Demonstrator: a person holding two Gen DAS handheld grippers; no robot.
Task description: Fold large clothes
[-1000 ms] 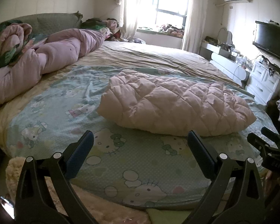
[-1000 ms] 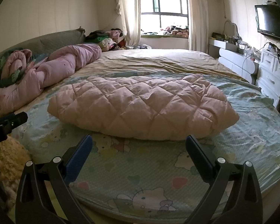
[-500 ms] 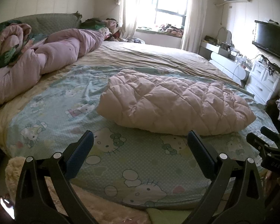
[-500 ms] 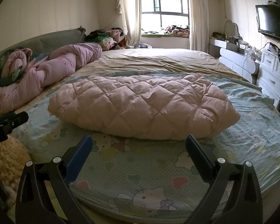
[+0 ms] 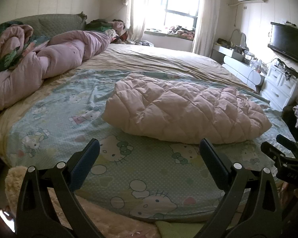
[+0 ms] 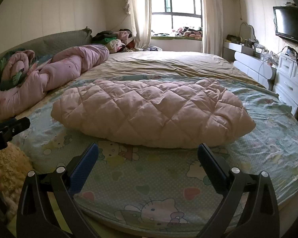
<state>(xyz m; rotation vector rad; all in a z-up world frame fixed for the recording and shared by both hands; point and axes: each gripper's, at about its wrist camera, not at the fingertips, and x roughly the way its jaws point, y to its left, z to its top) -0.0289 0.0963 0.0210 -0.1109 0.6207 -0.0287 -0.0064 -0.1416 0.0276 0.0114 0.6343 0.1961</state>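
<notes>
A pink quilted puffy garment (image 5: 184,111) lies folded into a long flat bundle on the cartoon-print sheet (image 5: 55,119) of the bed. In the right wrist view the same garment (image 6: 155,111) stretches across the middle. My left gripper (image 5: 149,154) is open over the bed's near edge, short of the garment, with nothing between its fingers. My right gripper (image 6: 148,156) is open too, just short of the garment's near edge and empty. Each gripper shows at the edge of the other's view.
A rolled pink duvet (image 5: 49,59) lies along the bed's left side by the headboard. A white dresser (image 6: 290,81) and wall TV (image 6: 290,23) stand at the right. A fluffy beige rug (image 6: 10,170) lies below the bed's near edge. Clothes pile by the window (image 6: 115,37).
Both views have shifted very slightly; the garment lies as before and both grippers stay open.
</notes>
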